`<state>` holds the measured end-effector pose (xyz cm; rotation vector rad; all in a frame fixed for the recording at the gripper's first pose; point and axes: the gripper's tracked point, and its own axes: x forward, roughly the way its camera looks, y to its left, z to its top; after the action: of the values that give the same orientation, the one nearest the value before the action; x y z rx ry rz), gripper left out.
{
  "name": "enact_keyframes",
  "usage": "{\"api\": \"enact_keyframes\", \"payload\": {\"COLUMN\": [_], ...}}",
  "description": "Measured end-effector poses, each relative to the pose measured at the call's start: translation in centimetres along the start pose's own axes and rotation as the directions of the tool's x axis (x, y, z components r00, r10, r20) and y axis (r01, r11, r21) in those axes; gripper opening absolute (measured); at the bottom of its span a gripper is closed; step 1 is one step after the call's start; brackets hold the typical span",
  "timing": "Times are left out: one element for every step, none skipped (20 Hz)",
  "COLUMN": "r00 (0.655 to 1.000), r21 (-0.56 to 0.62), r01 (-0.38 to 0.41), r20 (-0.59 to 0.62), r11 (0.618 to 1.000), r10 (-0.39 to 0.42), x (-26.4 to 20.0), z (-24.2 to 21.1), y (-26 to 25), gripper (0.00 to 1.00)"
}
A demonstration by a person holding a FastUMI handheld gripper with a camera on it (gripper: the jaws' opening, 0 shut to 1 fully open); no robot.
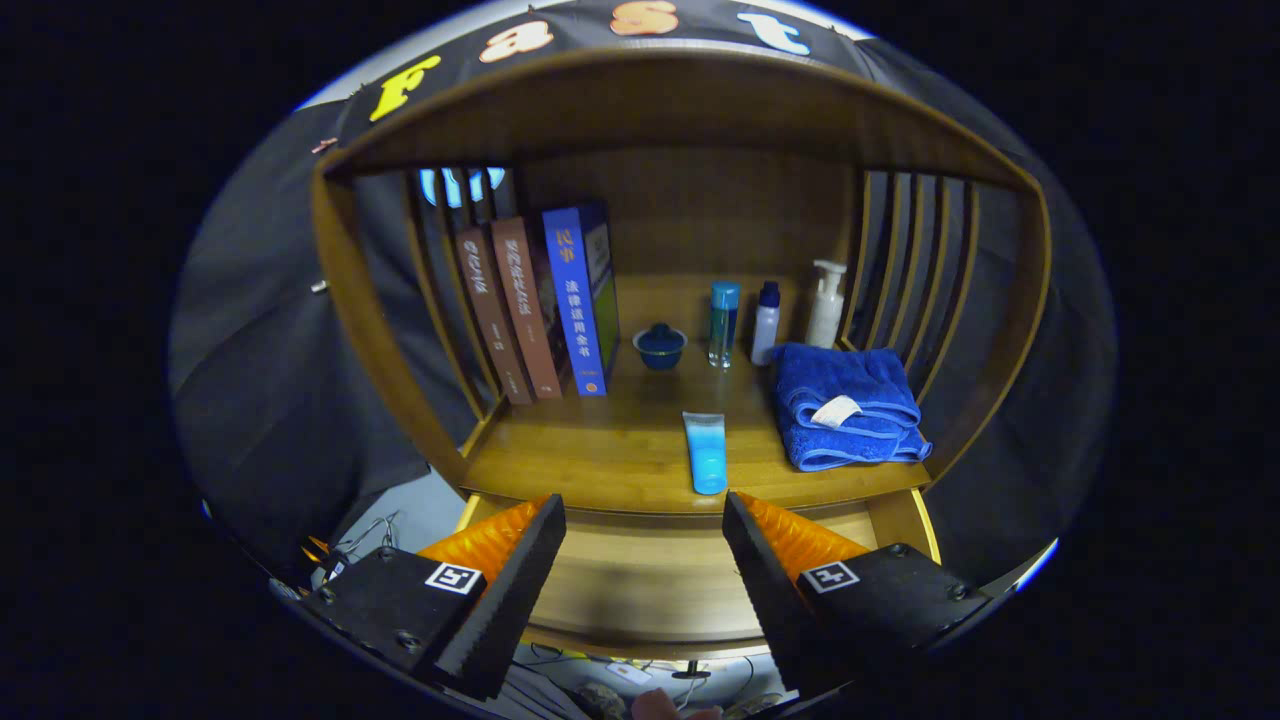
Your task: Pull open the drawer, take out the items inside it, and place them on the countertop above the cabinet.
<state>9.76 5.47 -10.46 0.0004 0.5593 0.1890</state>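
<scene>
While you are holding the tongs (645, 560) spread wide with nothing between them, they are hovering over the open drawer (640, 590), whose wooden bottom is looking bare between the fingers. You are risking a knock on the table's (600, 470) front lip if you are bringing them forward low, since the blue tube (706, 452) is lying just beyond the fingertips, its end right at that edge; a nudge could be sending it back into the drawer or off the front. The square markers on the tongs are carrying patterns, not words. Farther on, a folded blue towel (845, 405) is showing a small white tag, too small to read. At the back, a lidded bowl (660, 345), three bottles (765, 322) and three upright books (575, 300) are standing; the spines are bearing printed characters I cannot make out reliably.
</scene>
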Motion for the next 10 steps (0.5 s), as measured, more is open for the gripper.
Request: {"api": "enact_keyframes", "payload": {"r00": [0.998,0.995,0.991,0.987,0.982,0.976,0.97,0.963,0.96,0.958], "r21": [-0.013,-0.036,-0.049,-0.047,-0.041,-0.035,-0.039,-0.052,-0.069,-0.078], "r01": [0.0,0.009,0.013,0.016,0.014,0.016,0.022,0.035,0.053,0.055], "r20": [0.057,0.102,0.135,0.161,0.188,0.216,0.241,0.268,0.28,0.284], "r11": [1.0,0.999,0.999,0.999,0.999,0.999,0.999,0.998,0.996,0.995], "r10": [0.0,-0.005,-0.006,-0.008,-0.006,-0.008,-0.012,-0.02,-0.031,-0.031], "x": [-1.0,-2.2,-3.4,-4.6,-5.7,-6.5,-7.2,-7.5,-7.7,-7.8], "z": [-0.2,-0.9,-1.8,-3.1,-4.4,-5.9,-7.6,-9.3,-11.3,-13.4], "y": [0.1,0.0,0.0,0.1,0.6,0.7,0.7,0.5,0.3,0.4], "gripper": [1.0,1.0,1.0,1.0,1.0,1.0,1.0,1.0,1.0,1.0]}}
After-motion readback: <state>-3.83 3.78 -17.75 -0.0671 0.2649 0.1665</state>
